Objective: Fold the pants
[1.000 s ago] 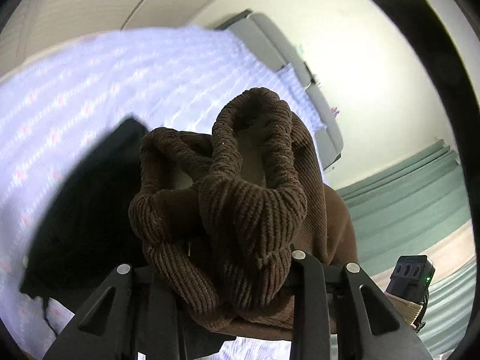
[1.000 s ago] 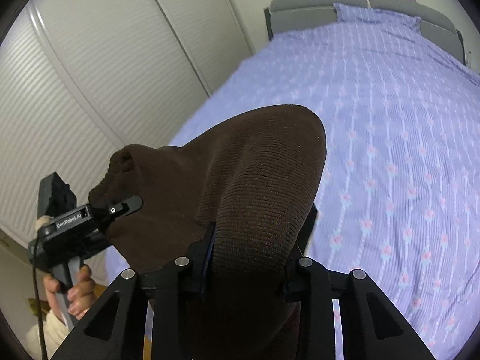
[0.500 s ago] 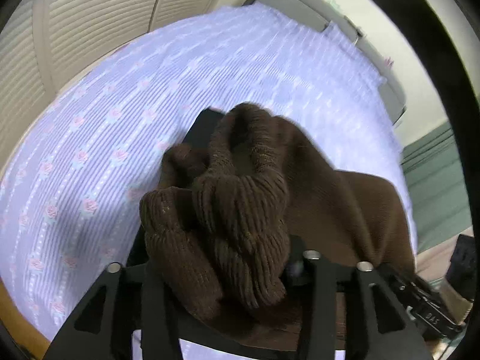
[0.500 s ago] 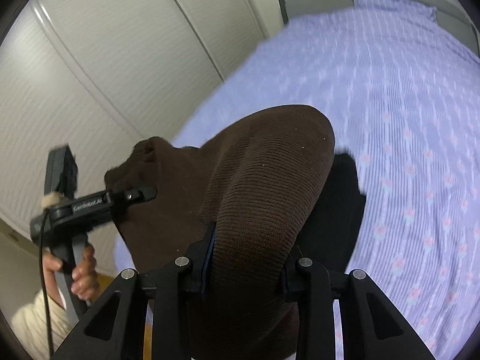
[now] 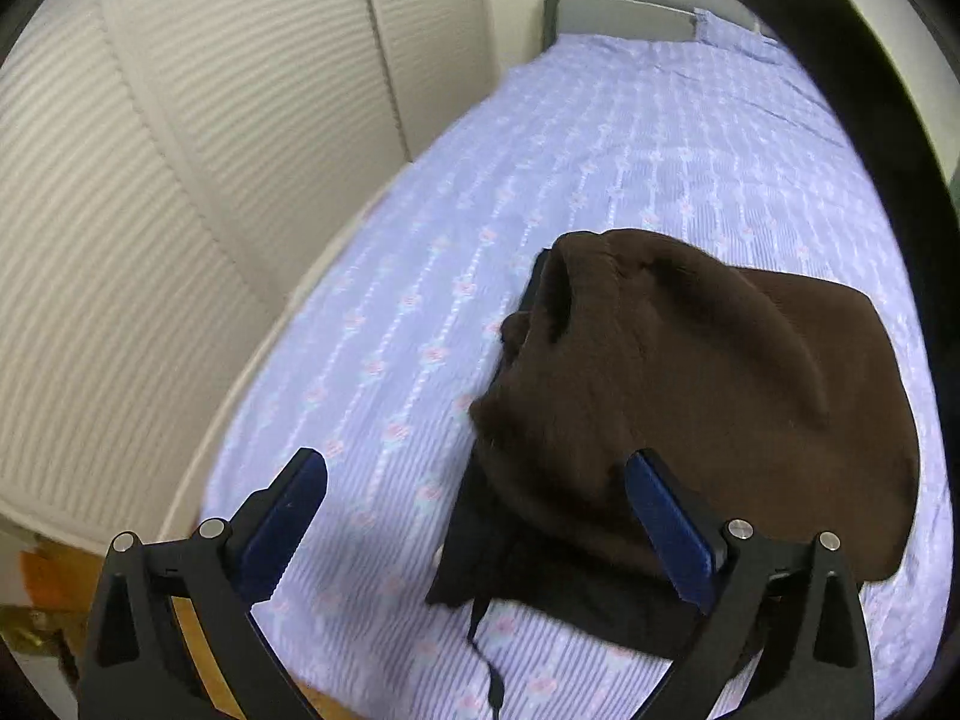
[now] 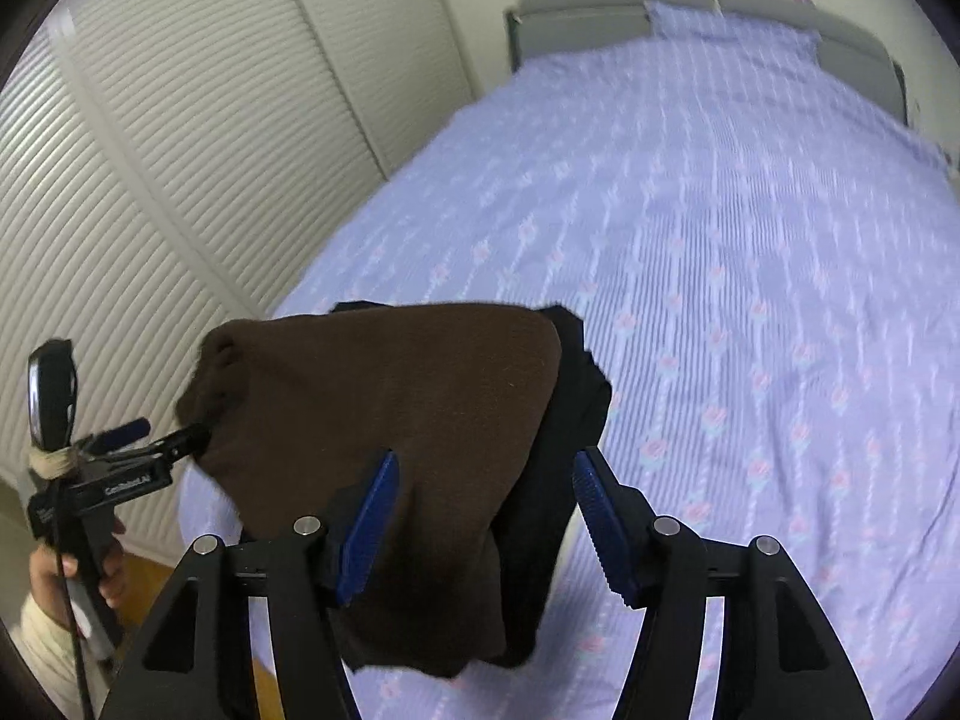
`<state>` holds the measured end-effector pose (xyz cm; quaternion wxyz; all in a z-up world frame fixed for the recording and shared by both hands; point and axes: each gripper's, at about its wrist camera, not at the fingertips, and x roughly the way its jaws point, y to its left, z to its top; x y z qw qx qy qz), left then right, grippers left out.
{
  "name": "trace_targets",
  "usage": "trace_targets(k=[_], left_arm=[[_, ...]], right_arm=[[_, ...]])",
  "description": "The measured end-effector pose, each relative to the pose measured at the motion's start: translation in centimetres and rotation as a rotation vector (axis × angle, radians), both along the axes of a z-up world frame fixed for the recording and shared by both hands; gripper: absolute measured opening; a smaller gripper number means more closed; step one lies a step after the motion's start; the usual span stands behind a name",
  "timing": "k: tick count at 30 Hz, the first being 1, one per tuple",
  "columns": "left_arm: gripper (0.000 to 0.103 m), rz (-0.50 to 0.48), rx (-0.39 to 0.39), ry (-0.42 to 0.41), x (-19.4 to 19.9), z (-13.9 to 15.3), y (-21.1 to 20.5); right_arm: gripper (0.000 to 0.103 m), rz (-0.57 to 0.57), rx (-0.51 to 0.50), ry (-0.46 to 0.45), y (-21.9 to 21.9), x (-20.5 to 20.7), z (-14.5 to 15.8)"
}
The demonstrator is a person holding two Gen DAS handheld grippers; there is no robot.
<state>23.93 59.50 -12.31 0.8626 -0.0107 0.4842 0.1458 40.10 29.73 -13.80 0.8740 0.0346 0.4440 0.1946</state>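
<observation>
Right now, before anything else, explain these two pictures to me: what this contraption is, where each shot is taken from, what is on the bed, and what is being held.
There is no robot arm here. A person holds a two-finger gripper in each hand, and each gripper carries a fisheye camera looking forward along its fingers, which is why the room looks bent.

One picture comes from the left gripper, the other from the right gripper. The blue-padded fingers at the bottom of each picture belong to that gripper. In the right view you also see the left gripper from the side, near the pile's left edge.

On the purple flowered bedspread lie the folded brown pants, on top of a black garment.

Nothing is held: both grippers stand open.
</observation>
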Motion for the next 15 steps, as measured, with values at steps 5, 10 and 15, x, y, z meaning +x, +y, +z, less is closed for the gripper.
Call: trace_targets(k=[5, 10, 15], left_arm=[[0.101, 0.007, 0.02, -0.088, -5.3, 4.4, -4.1], [0.103, -0.021, 0.012, -0.156, -8.9, 7.8, -10.4], [0.103, -0.067, -0.001, -0.2, -13.4, 9.6, -17.6]], right_arm=[[0.083, 0.043, -0.048, -0.116, -3.1, -3.7, 3.3], [0.092, 0.068, -0.067, -0.171, -8.7, -8.1, 5.6], [0.093, 0.06, -0.093, -0.2, -15.0, -13.7, 7.5]])
